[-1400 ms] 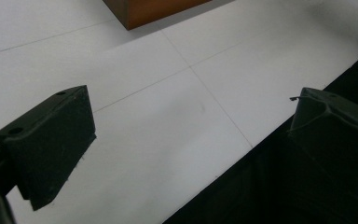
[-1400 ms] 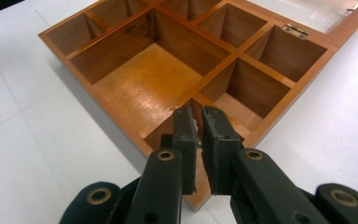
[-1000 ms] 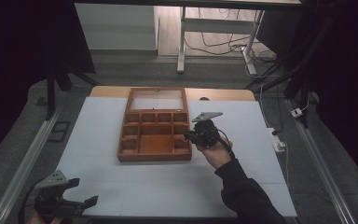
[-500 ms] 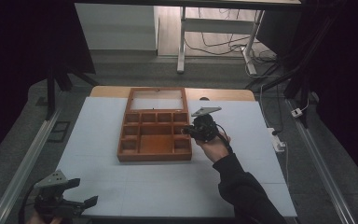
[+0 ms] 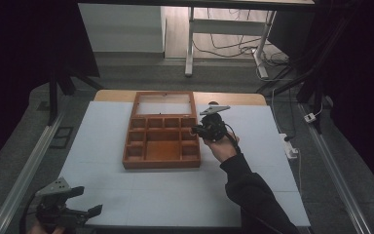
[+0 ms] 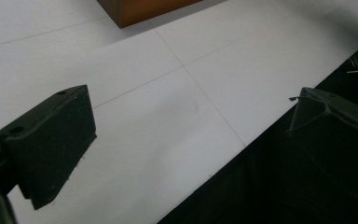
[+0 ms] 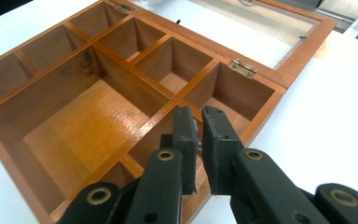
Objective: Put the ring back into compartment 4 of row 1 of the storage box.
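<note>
The right gripper [image 7: 198, 135], nearly clenched on perhaps something small, risks snagging the wooden box [image 5: 161, 130] divider; left gripper [image 5: 63, 210] idles released.

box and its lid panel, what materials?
Box: looks like wood with a glossy orange-brown varnish; grain and sheen show on the floor. Hinge looks like brass. Lid panel: clear, glass or acrylic, can't tell; the white table shows through.
</note>
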{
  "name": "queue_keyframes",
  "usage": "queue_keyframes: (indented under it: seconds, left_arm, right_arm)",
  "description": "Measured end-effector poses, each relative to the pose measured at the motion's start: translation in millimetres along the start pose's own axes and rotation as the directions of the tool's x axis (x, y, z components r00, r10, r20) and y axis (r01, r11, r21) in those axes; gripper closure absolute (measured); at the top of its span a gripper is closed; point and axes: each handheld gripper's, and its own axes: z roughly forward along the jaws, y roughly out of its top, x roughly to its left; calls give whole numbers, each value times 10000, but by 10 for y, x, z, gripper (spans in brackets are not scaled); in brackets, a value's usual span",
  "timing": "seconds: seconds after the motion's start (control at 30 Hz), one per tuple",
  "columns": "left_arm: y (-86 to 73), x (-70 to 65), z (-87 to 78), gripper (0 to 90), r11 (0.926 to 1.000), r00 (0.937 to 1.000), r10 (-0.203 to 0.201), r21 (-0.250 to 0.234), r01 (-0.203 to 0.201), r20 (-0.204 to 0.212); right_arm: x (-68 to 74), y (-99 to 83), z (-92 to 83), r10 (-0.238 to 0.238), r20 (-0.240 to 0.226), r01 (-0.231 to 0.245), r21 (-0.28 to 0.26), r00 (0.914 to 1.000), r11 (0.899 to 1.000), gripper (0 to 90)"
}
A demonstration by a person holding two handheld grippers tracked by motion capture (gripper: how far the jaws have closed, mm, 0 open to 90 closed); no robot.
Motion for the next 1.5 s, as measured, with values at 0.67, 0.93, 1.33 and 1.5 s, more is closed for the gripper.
queue_keyframes:
  seconds: [0.67, 0.93, 1.33, 1.5]
  left_arm:
    - [19, 15, 15, 4, 10000, 9999, -46, -20, 46, 107]
    - [45, 40, 37, 2, 9999, 10000, -4, -105, 5, 81]
    - [95, 98, 96, 4, 10000, 10000, -7, 9, 7, 69]
    - [96, 102, 98, 4, 10000, 9999, -22, 19, 22, 113]
  right_arm:
    - [-139, 116, 217, 117, 85, -117, -7, 9999, 9999, 839]
    - [-171, 177, 294, 181, 42, -180, -119, 9998, 9998, 840]
    - [-186, 232, 408, 72, 63, -72, -81, 10000, 9999, 839]
    - [-201, 212, 491, 16, 158, -18, 95, 9999, 10000, 839]
